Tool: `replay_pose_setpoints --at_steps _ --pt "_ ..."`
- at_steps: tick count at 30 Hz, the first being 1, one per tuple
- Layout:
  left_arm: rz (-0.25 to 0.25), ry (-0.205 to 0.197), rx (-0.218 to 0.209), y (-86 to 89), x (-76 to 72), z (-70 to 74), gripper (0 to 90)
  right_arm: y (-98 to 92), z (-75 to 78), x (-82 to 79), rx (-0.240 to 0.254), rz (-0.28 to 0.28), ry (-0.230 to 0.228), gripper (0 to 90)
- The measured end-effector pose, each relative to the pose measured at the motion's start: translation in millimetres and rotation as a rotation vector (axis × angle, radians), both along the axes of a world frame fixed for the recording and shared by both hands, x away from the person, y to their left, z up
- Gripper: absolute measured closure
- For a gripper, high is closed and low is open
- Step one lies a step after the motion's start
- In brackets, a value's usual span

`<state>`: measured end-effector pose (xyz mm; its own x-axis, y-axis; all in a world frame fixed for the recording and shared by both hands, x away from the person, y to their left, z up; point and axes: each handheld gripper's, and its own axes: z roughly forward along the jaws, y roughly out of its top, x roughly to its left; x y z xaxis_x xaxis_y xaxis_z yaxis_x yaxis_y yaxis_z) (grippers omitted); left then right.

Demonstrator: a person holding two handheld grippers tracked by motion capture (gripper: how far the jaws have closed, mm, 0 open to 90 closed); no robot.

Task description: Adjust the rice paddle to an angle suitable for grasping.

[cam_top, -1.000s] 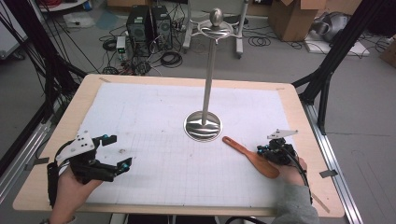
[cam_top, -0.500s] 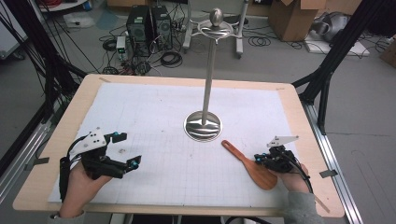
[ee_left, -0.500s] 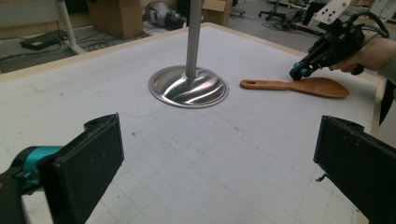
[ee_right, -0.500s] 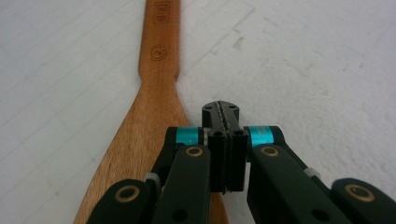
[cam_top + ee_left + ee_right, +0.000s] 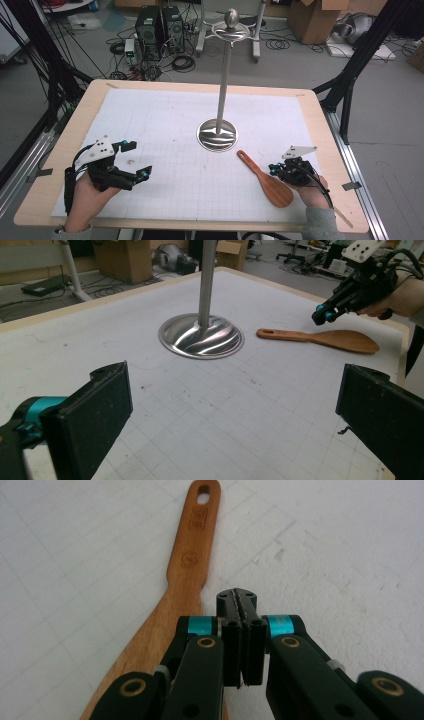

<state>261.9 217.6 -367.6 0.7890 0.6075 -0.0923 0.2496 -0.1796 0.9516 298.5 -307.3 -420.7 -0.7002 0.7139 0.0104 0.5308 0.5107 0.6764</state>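
In the right gripper view, the jaws of the right gripper (image 5: pixel 242 602) are seen pressed flat together with nothing held between them, their tips poised just beside the neck of a wooden spatula (image 5: pixel 187 565). The hanging hole at the handle's end and two stamped marks on the handle are made out there, details lost from above. In the left gripper view, the left gripper (image 5: pixel 235 405) is shown with its jaws spread wide apart over bare gridded paper, nothing between them. Beyond them the mirrored round base of a metal stand (image 5: pixel 201 336) is seen, with the spatula lying flat just beside it.

From the high view, the stand's full pole and its knobbed top are revealed. The spatula is placed on the white grid mat (image 5: pixel 165 125) at the table's near right, blade toward the person, handle pointing toward the base. The mat is laid on a wooden table (image 5: pixel 320 125).
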Motion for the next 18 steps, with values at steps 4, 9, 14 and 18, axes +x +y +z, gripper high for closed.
replay_pose_setpoints --at_steps 4,9,14,18 --pt "0.01 0.0 0.002 3.2 -1.7 -0.2 2.0 8.2 5.8 -1.3 -0.023 0.032 -0.015 69.5" --pt "0.015 -0.003 0.0 6.2 -3.5 0.3 2.0 17.6 12.8 0.6 -0.024 0.013 -0.027 50.6" --pt "0.03 -0.005 0.002 12.2 -6.5 -0.2 2.0 20.0 20.1 5.3 0.003 -0.053 -0.042 27.3" --pt "0.039 -0.003 0.001 14.7 -8.2 -1.1 2.0 20.6 22.5 9.5 0.039 -0.107 -0.038 12.6"
